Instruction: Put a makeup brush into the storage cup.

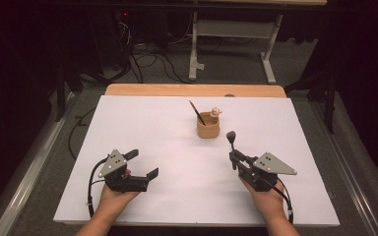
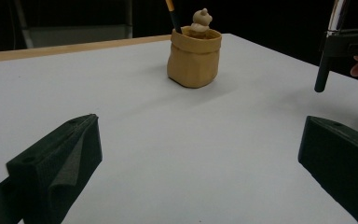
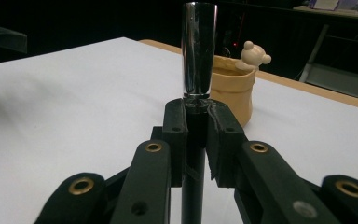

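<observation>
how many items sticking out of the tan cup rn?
2. A dark pencil leans out on the left side of the tan cup, and a small bear-shaped figure sits at its right rim. Anything lower inside the cup may be hidden.

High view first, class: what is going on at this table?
A person holds a gripper in each hand over a white table. The right gripper is shut on a brush with a black handle and a shiny metal collar, holding it upright. The left gripper is open with nothing between its jaws. Farther back stands a tan holder containing a pencil and a small bear figure.
</observation>
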`<action>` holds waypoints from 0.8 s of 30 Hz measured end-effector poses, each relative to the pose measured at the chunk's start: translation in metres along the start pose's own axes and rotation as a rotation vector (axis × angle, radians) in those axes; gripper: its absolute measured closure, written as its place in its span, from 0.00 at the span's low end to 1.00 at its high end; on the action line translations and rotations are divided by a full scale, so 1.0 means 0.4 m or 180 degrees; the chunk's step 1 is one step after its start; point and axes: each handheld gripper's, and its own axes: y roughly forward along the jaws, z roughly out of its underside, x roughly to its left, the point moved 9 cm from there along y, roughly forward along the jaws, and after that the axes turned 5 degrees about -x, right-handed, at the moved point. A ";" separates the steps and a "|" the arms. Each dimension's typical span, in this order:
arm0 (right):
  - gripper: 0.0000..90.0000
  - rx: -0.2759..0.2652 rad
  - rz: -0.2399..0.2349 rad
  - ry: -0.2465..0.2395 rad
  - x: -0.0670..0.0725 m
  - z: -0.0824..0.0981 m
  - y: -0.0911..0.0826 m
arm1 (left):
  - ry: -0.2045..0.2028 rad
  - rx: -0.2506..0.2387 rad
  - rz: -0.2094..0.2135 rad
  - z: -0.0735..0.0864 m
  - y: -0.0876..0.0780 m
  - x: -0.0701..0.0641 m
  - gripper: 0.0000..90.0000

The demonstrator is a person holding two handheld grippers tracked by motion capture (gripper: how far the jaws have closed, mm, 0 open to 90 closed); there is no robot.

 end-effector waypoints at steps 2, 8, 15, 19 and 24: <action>0.90 -0.0013 0.0001 -0.0027 -0.002 -0.008 0.001 | 0.0001 -0.0013 -0.0003 -0.001 -0.001 0.001 0.00; 0.90 -0.0043 0.0023 -0.0004 -0.006 -0.039 0.005 | -0.0025 -0.0067 -0.0007 -0.008 -0.007 0.002 0.00; 0.90 -0.0080 0.0056 0.0031 -0.017 -0.077 0.023 | -0.0017 -0.0072 0.0019 -0.009 -0.010 0.000 0.00; 0.90 -0.0082 0.0051 -0.0010 -0.021 -0.095 0.040 | -0.0009 -0.0061 0.0037 -0.008 -0.009 -0.002 0.00; 0.90 -0.0052 0.0074 0.0039 -0.028 -0.107 0.063 | -0.0007 -0.0060 0.0056 -0.008 -0.009 -0.004 0.00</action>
